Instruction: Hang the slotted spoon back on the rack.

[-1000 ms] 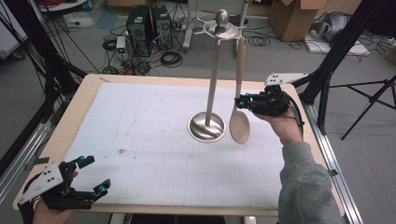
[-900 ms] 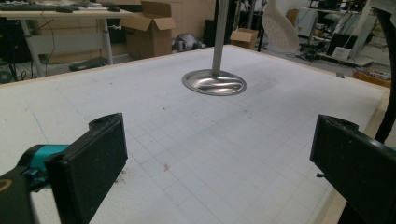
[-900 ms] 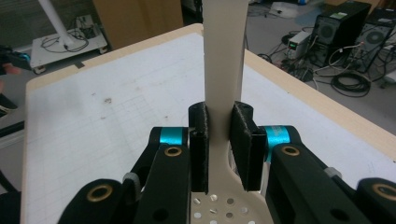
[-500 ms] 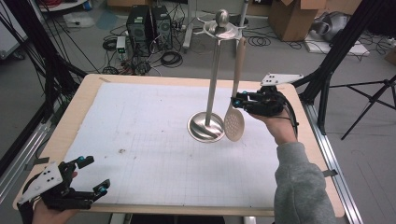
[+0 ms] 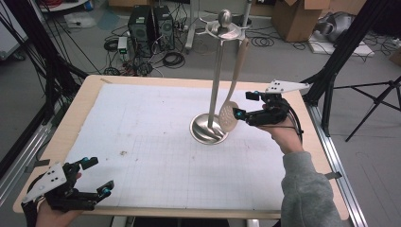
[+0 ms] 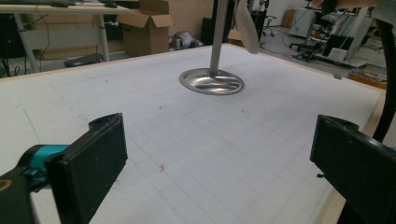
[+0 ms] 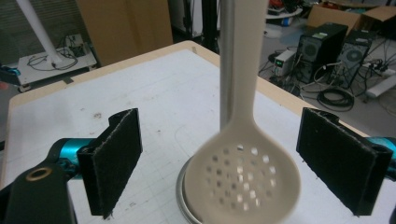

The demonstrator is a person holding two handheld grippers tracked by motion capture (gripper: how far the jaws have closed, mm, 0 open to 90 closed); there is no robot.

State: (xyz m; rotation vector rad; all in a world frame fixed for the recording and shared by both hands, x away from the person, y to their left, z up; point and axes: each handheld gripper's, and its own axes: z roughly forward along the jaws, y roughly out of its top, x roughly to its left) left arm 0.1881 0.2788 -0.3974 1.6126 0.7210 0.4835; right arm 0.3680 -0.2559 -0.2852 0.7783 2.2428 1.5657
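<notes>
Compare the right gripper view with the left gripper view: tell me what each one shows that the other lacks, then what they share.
Right gripper view alone: the slotted spoon's perforated bowl up close, hanging free between the right gripper's open jaws, which have just been opening; also computer towers on the floor.

Left gripper view alone: the stand's whole round base, far beyond the left gripper's open jaws, and a cardboard box.

Both: the white mat, the stand's pole, the spoon.
</notes>
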